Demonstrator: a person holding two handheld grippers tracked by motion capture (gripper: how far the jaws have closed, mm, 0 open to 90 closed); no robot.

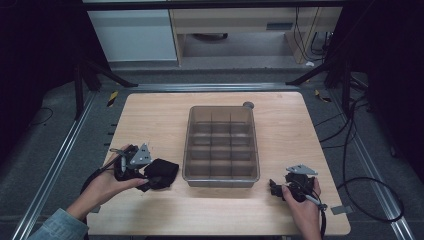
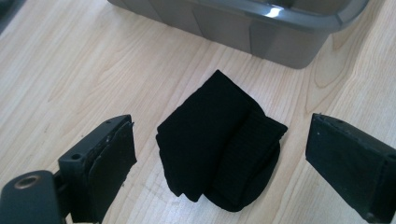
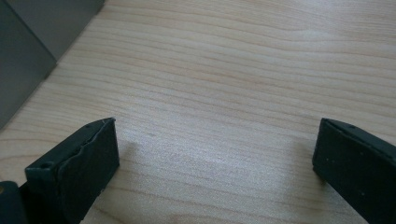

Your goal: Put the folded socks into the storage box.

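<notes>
Tool (image 2: 219, 158) in left hand (image 1: 102, 187): jaws wide apart, nothing gripped, straddling folded black socks (image 2: 219, 142) lying flat on table (image 1: 150, 112), just beside near left corner of grey divided bin (image 1: 221, 146). Right tool (image 3: 217, 163): likewise spread wide, empty, low over bare wood near bin's right front corner. Judged barely begun: socks not yet clamped or lifted, every visible compartment of bin empty; gripping, carrying and dropping into a cell all left. Pale wood-grain tabletop otherwise bare. Beyond: dark grey carpet, metal rails, black frame legs, trailing cables, light cabinet at back.
</notes>
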